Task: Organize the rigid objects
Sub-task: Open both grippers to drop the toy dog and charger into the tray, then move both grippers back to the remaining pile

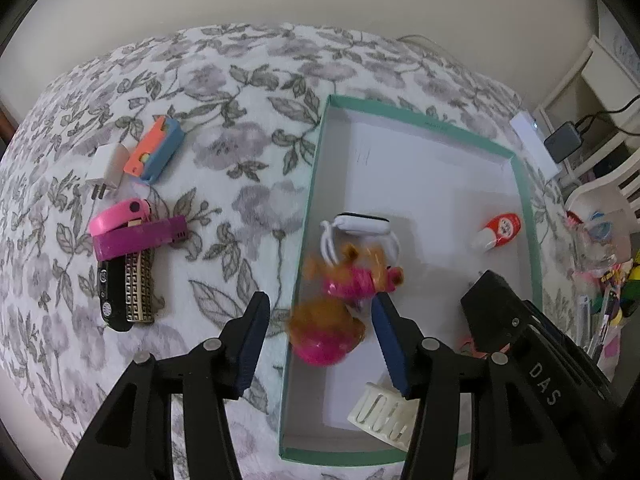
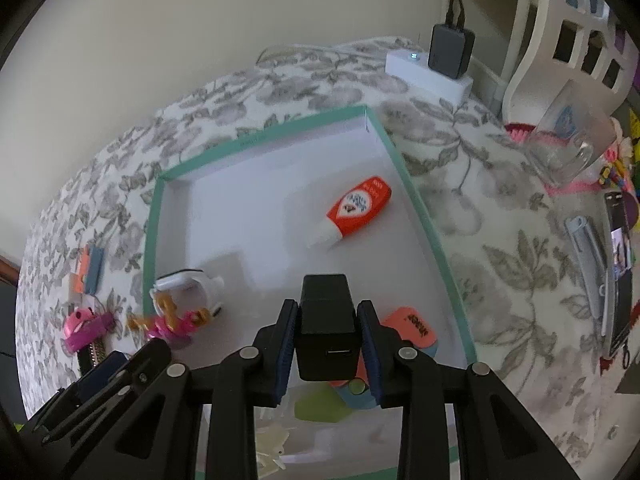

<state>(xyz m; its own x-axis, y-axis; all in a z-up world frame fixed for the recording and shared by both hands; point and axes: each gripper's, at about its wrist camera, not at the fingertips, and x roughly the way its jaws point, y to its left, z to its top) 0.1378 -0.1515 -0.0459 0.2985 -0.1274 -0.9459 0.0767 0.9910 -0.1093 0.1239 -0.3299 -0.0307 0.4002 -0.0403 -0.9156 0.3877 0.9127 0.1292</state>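
Note:
A teal-rimmed white box (image 1: 316,184) (image 2: 420,200) lies on the floral cloth. My left gripper (image 1: 320,332) is open over the box's left wall; a blurred pink and brown doll (image 1: 340,312) (image 2: 172,324) lies between its fingers, loose. My right gripper (image 2: 328,344) is shut on a black charger block (image 2: 326,328) (image 1: 492,320) above the box. In the box lie a white smartwatch (image 1: 360,228) (image 2: 188,284), an orange-red bottle (image 1: 500,230) (image 2: 356,208), a cream slotted piece (image 1: 380,412) and an orange eraser (image 2: 412,326).
Left of the box lie a white plug (image 1: 106,168), an orange-blue case (image 1: 154,148), a pink and purple item (image 1: 136,230) and a black-gold bar (image 1: 126,292). A power strip (image 2: 428,70), a glass cup (image 2: 568,140), a phone (image 2: 620,272) and a pen (image 2: 588,256) sit right.

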